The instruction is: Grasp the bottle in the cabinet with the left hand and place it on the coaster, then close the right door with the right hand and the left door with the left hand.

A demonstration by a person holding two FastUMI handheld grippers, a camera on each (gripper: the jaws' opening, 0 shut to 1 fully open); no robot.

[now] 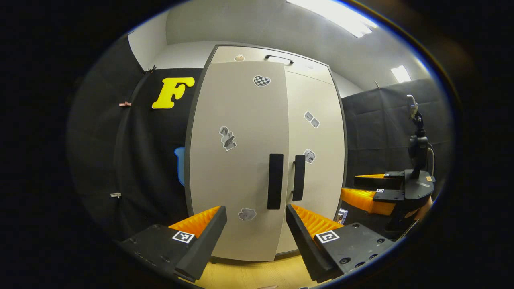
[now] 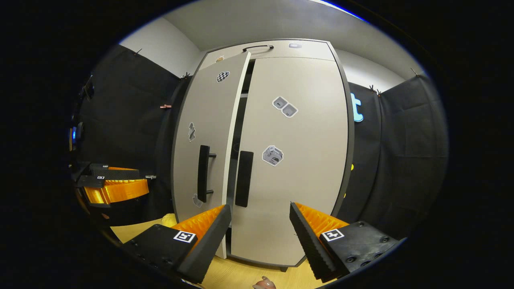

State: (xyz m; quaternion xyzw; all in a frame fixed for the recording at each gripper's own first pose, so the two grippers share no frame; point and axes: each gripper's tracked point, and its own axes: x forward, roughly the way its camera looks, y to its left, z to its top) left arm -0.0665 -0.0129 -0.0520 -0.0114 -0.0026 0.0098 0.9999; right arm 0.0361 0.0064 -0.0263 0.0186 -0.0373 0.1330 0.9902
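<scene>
The tall beige cabinet [image 1: 241, 160] stands straight ahead of both grippers. In the right gripper view its right door [image 2: 297, 160] lies flush, while the left door [image 2: 209, 120] stands slightly ajar, with a dark gap between them. Each door carries a black vertical handle [image 1: 275, 180], [image 2: 244, 178]. My left gripper [image 1: 256, 226] is open and empty, low in front of the left door. My right gripper [image 2: 260, 228] is open and empty before the right door's lower half. Each gripper also appears in the other's view, off to the side [image 1: 373, 194], [image 2: 114, 188].
The cabinet rests on a light wooden tabletop [image 1: 249, 275]. A small yellow object [image 2: 168, 219] lies on the wood left of the cabinet. Another small item [image 1: 342, 216] sits at the cabinet's right base. A black stand with a device [image 1: 417, 140] rises at the right.
</scene>
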